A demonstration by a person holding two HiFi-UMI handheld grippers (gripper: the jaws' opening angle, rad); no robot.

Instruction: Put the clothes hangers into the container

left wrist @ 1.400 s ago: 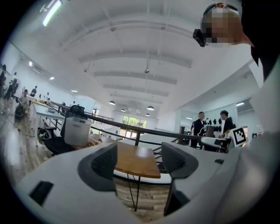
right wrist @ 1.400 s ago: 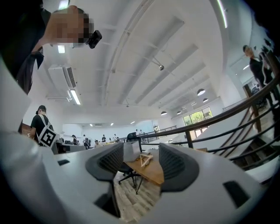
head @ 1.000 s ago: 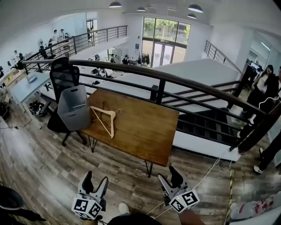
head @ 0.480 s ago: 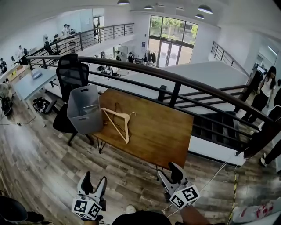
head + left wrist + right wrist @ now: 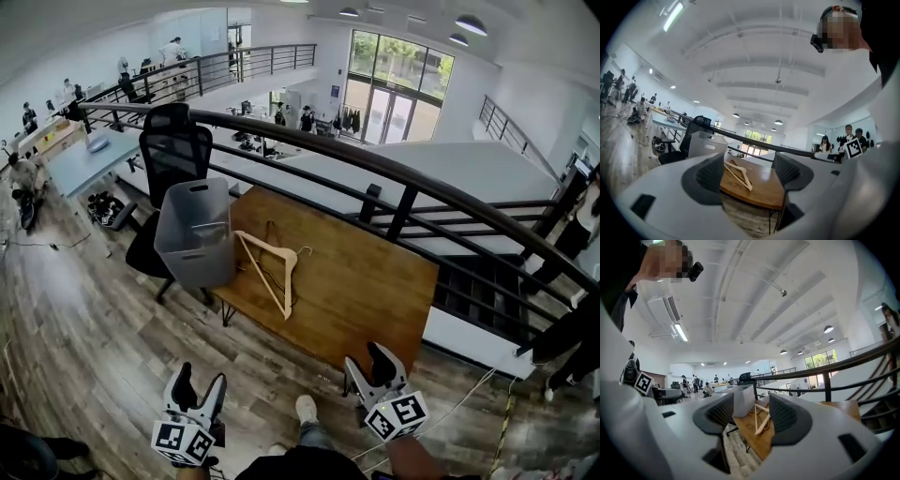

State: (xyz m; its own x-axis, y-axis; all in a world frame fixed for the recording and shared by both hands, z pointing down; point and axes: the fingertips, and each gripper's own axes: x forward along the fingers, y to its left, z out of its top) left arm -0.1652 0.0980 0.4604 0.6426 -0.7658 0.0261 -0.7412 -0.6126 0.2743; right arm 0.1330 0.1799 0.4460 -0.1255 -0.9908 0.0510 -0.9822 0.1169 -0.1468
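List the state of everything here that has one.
Left tongs: open, empty.
Right tongs: closing, nothing between them.
Bin: upright, top open.
Hangers: flat on the table, outside the bin.

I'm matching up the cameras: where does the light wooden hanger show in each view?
Head view: light wooden hanger left of centre, on the left end of the wooden table.
Left gripper view: low centre, on the table.
Right gripper view: low centre, slightly right.
Shared landmark: the grey container at the table's end, beside the hanger.
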